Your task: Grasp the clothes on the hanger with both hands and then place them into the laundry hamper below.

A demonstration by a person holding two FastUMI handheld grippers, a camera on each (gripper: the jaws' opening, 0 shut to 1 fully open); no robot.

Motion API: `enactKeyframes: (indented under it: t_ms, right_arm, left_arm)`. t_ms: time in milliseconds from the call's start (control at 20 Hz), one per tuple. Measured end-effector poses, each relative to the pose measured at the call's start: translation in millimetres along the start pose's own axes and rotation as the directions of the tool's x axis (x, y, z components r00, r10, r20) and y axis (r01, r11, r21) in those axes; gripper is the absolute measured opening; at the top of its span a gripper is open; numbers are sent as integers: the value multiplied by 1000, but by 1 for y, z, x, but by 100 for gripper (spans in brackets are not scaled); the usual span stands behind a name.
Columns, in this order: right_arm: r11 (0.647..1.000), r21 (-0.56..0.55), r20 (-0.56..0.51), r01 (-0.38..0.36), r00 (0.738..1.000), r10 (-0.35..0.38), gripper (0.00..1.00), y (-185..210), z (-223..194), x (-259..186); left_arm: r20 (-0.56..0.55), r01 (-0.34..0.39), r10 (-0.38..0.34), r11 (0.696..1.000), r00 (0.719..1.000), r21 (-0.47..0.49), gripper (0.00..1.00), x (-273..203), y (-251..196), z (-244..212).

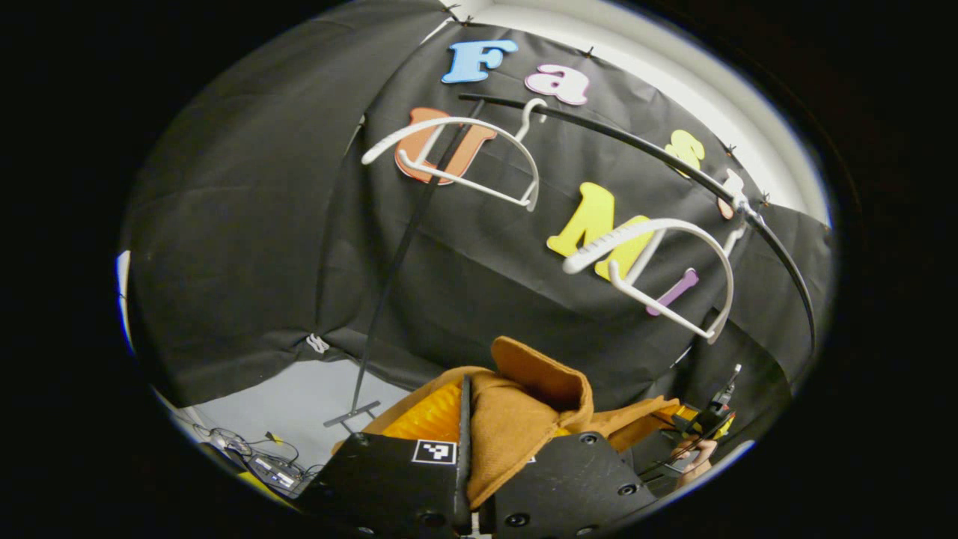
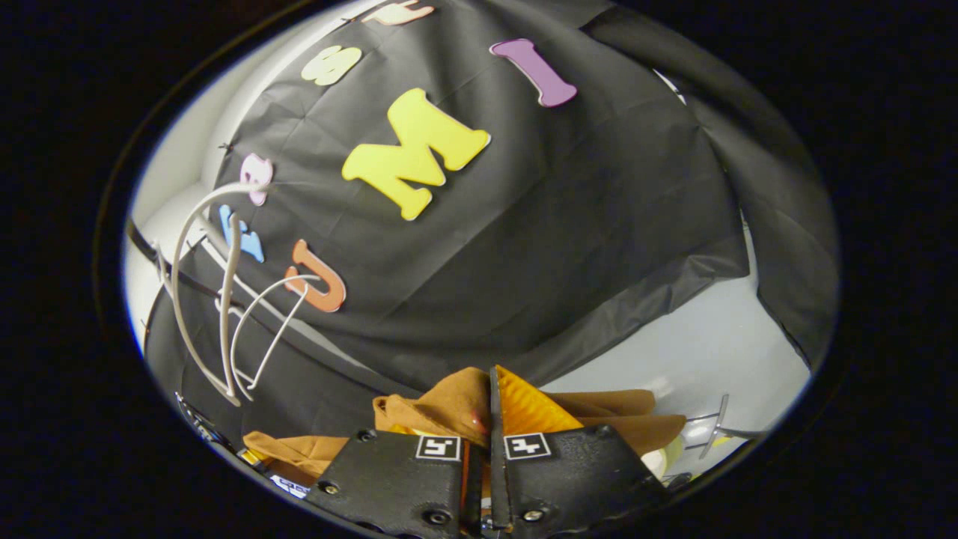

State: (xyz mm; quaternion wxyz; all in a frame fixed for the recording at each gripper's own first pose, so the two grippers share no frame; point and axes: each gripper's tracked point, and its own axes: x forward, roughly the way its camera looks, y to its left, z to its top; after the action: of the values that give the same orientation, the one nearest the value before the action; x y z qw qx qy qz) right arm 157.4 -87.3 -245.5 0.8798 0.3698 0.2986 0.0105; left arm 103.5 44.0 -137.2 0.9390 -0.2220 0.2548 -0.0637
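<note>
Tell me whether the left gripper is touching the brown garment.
Touching. In the left gripper view, the left gripper has its fingers closed on a fold of the brown garment, with cloth bunched between them.

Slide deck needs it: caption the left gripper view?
Left gripper shut on brown garment below two bare white hangers on the rail.

This looks like a staged recording booth, not a home: black cloth (image 1: pixel 247 247) drapes the walls, bare white hangers (image 1: pixel 464 161) hang on a thin rail (image 1: pixel 636 142), and what may be electronics and cables (image 1: pixel 262 464) lie on the floor.
</note>
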Motion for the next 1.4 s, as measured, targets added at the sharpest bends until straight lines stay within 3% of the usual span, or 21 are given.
enactKeyframes:
  t_ms: [350, 700, 1000, 1050, 1400]
  right_arm:
    - [988, -89, -134, -123, 985, 110, 8, 54, -66, -21]
    - [956, -169, -199, -239, 959, 204, 7, 112, -97, -56]
    - [940, -211, -209, -269, 952, 226, 7, 134, -119, -84]
    - [940, -211, -208, -269, 952, 226, 2, 135, -122, -87]
    - [934, -219, -187, -283, 951, 245, 6, 146, -128, -104]
  left_arm:
    - [-40, 141, -138, 988, 990, 62, 9, -11, -71, -25]
    - [-57, 274, -269, 952, 961, 134, 9, -23, -127, -33]
    - [-88, 330, -320, 931, 943, 156, 9, -38, -153, -47]
    - [-95, 334, -322, 929, 942, 157, 9, -38, -154, -49]
    - [-112, 325, -311, 935, 944, 142, 9, -38, -150, -56]
